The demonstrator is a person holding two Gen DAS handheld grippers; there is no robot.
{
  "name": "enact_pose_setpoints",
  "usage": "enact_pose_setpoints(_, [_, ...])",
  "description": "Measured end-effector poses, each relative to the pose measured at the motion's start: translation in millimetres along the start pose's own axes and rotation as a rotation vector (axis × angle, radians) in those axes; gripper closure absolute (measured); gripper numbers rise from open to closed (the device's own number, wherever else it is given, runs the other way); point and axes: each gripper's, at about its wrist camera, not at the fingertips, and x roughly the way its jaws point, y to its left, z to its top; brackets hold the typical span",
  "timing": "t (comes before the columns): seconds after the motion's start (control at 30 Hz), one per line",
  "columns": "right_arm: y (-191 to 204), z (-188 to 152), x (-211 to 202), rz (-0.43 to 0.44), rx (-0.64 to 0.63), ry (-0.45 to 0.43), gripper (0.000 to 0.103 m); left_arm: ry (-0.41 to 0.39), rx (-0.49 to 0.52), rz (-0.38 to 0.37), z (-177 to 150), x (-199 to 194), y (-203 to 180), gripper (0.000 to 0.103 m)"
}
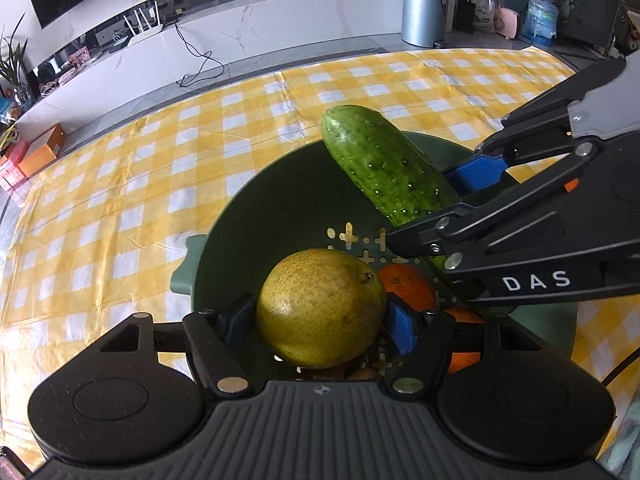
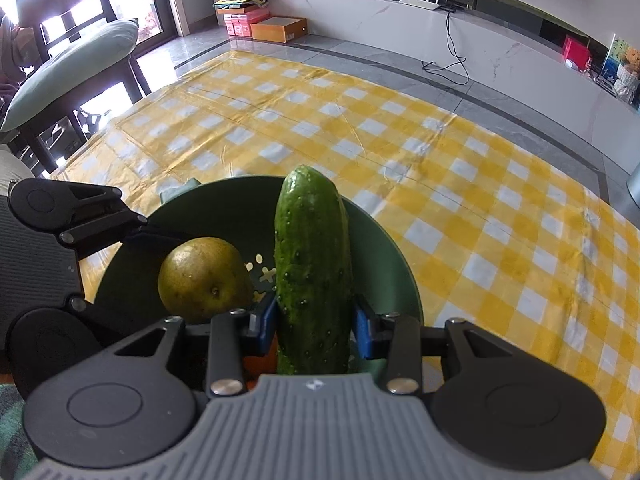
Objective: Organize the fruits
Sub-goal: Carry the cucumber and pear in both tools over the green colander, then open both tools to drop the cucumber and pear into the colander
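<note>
My left gripper [image 1: 320,320] is shut on a yellow-green pear [image 1: 318,306] and holds it over a dark green perforated basket [image 1: 256,220]. My right gripper [image 2: 315,326] is shut on a green cucumber [image 2: 313,264] and holds it above the same basket [image 2: 380,248]. In the left wrist view the right gripper [image 1: 444,200] comes in from the right with the cucumber [image 1: 384,164]. In the right wrist view the pear [image 2: 204,278] and the left gripper show at the left. Two oranges [image 1: 408,284] lie in the basket under the grippers.
The basket stands on a yellow and white checked tablecloth [image 2: 460,184]. A chair with a pale cushion [image 2: 72,68] stands at the table's far left side in the right wrist view. A grey bin [image 1: 424,8] and a water bottle [image 1: 542,16] stand on the floor beyond.
</note>
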Motion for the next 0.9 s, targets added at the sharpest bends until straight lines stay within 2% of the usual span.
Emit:
enact_pose_setpoints(0.17, [-3,2,8,0.009,0.013,0.015,0.067,-0.004,-0.019,-0.020,1,1,4,0.023])
enact_pose_setpoints(0.43, [-4,5,15,0.026,0.034,0.029,0.064,0.002,0.021,0.012,-1,1,-2,0.020])
enact_pose_setpoints(0.6, [-4,5,9,0.028,0.032,0.030,0.064,-0.037,0.016,0.035,3,-8,-3,0.017])
enact_pose_setpoints(0.7, [-4,5,3,0.029,0.037,0.020,0.060,-0.044,0.000,0.020,5,-17,0,0.017])
enact_pose_setpoints(0.9, [-2,2,-15,0.048,0.068,-0.003,0.058,-0.060,0.002,0.024,4,-33,-6,0.017])
